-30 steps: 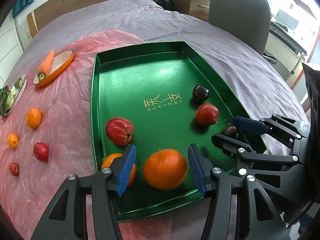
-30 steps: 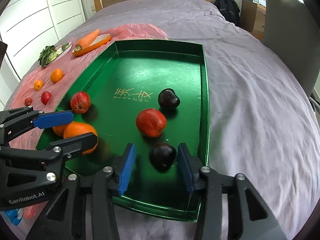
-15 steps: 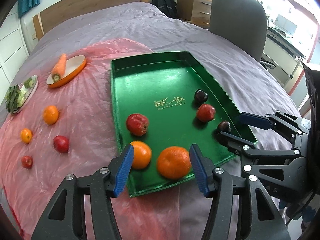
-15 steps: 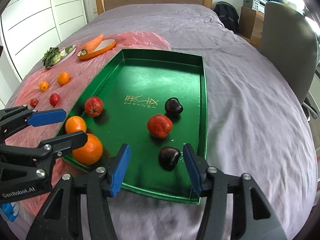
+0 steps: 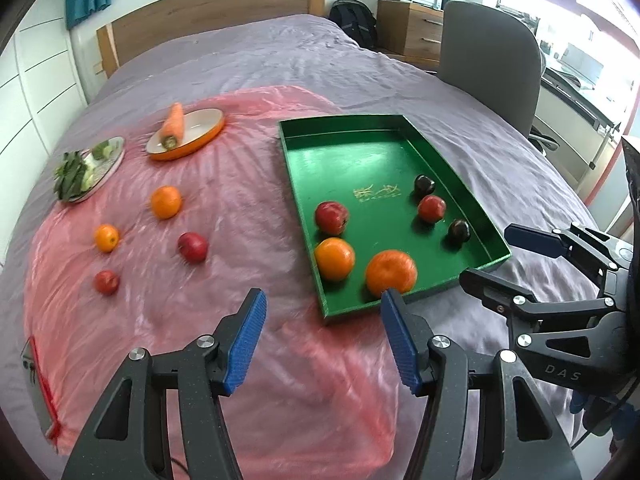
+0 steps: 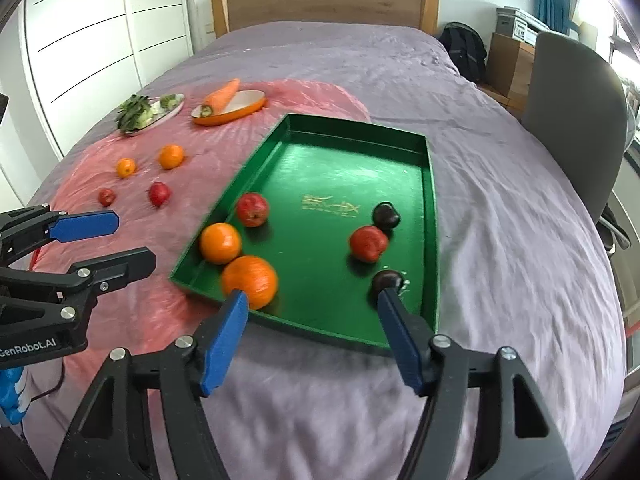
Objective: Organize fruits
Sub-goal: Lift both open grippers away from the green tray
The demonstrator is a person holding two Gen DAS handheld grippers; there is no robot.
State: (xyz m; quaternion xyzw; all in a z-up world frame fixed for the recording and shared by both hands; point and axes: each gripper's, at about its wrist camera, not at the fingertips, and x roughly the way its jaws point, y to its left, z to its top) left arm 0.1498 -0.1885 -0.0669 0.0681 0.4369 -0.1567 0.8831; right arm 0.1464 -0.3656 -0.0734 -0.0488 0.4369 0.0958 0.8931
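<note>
A green tray [image 5: 360, 128] [image 6: 434, 200] lies on the bed. It holds two oranges [image 5: 391, 271] [image 6: 249, 281], two red apples [image 5: 331, 217] [image 6: 368, 243] and two dark plums [image 5: 458, 230] [image 6: 387, 281]. On the pink sheet lie two small oranges [image 5: 165, 201] [image 6: 171, 156] and two small red fruits [image 5: 193, 247] [image 6: 159, 193]. My left gripper [image 5: 322, 334] is open and empty, above the sheet near the tray's near corner. My right gripper [image 6: 312, 328] is open and empty, above the tray's near edge.
An orange dish with a carrot [image 5: 186, 133] [image 6: 230, 106] and a plate of greens [image 5: 86, 168] [image 6: 150, 110] stand at the sheet's far side. A grey chair [image 5: 490, 68] is to the right of the bed. A wooden headboard [image 6: 324, 4] is at the back.
Both grippers have pulled back and up from the tray. The large orange and the dark plum, earlier between the fingers, now lie free in the tray.
</note>
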